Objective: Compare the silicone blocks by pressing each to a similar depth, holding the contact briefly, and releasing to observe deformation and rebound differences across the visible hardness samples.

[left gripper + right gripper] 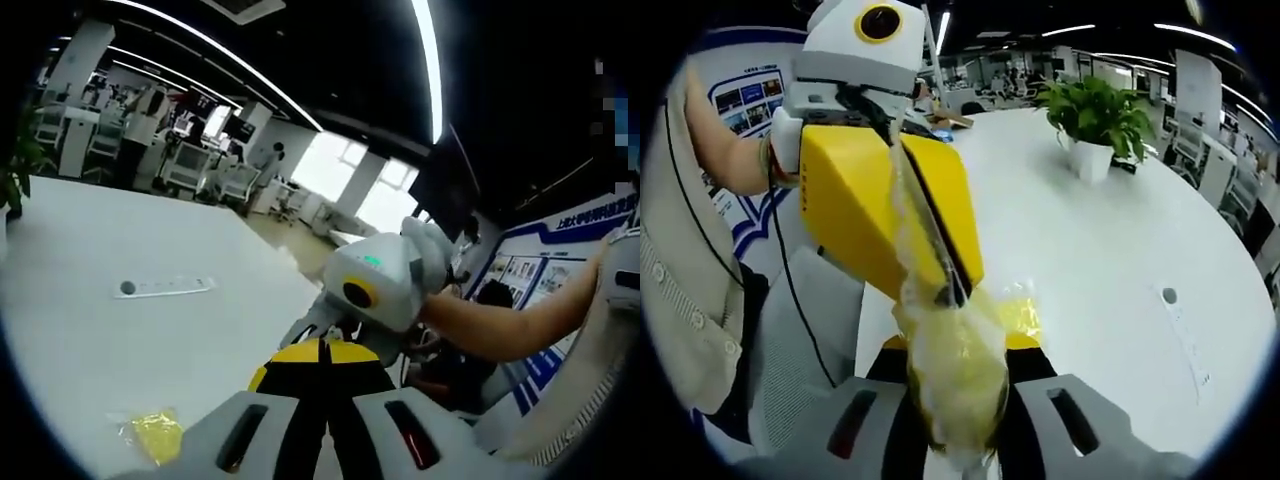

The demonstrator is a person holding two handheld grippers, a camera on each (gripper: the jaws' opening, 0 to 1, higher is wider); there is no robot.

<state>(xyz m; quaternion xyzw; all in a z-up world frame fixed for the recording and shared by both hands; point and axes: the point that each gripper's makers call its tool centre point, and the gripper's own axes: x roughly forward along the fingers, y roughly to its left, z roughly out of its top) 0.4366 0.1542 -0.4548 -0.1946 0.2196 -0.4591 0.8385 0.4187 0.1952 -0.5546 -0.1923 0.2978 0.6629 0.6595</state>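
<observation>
The left tongs (952, 285) and the right tongs (325, 350) met over the near edge of the white surface (90, 330), each reaching into the other's view. In the right gripper view the yellow body of the left tongs came down from the upper left, and its dark tips were pressed together on the top of a clear plastic bag (955, 370) that hung between the two tools. The bag held something yellowish, most likely the silicone samples, though the crumpled film blurred them too much to make out single blocks. Its lower end sat between the pale jaws of the right tongs at the bottom of that view; whether those jaws were pinching it or merely standing around it I could not tell.

In the left gripper view a second crumpled piece of yellow plastic (152, 435) lay alone on the surface, off to the lower left and apart from both tools. Farther back a white power strip (165, 288) lay flat. A potted plant (1095, 125) stood on the surface well beyond the bag. A person's bare forearm (500, 325) led to the right tongs.
</observation>
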